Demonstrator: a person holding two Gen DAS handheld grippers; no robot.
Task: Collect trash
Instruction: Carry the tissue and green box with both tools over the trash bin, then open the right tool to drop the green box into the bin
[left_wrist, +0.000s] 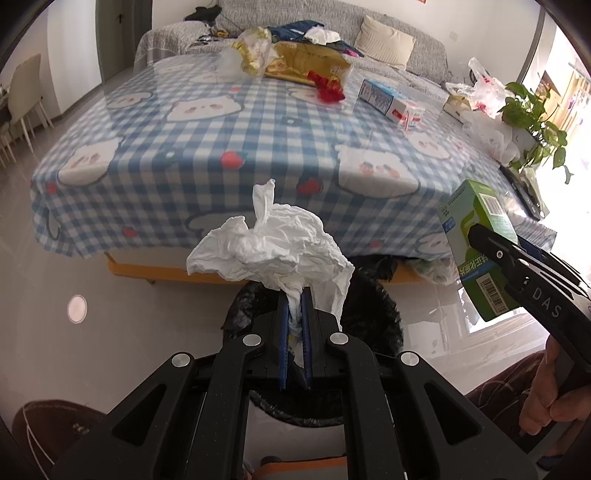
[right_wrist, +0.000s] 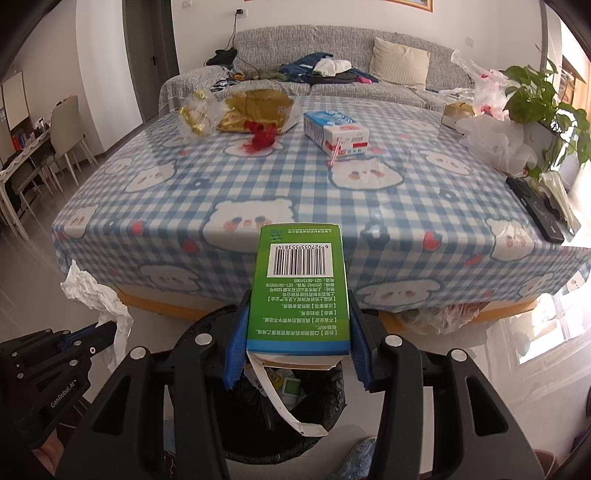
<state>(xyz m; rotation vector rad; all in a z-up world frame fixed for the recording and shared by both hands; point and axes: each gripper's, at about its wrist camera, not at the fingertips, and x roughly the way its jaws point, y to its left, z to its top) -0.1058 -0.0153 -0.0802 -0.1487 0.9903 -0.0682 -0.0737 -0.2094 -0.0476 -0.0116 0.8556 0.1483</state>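
My left gripper (left_wrist: 295, 314) is shut on a crumpled white tissue (left_wrist: 273, 243) and holds it above a black-lined trash bin (left_wrist: 380, 317) on the floor. My right gripper (right_wrist: 297, 328) is shut on a green box (right_wrist: 299, 288) with a barcode, its bottom flap hanging open, right over the same bin (right_wrist: 317, 406). The box also shows in the left wrist view (left_wrist: 476, 236), and the tissue in the right wrist view (right_wrist: 96, 295). On the checked table (right_wrist: 184, 192) lie a blue-white carton (right_wrist: 336, 131), a gold bag (right_wrist: 255, 110), red wrappers (right_wrist: 260, 138) and a clear wrapper (right_wrist: 197, 114).
At the table's right stand a potted plant (right_wrist: 543, 107), white plastic bags (right_wrist: 495, 140) and a black remote (right_wrist: 535, 206). A grey sofa (right_wrist: 332, 48) with clothes is behind the table. Chairs (right_wrist: 66, 136) stand at the left. The bin holds some trash.
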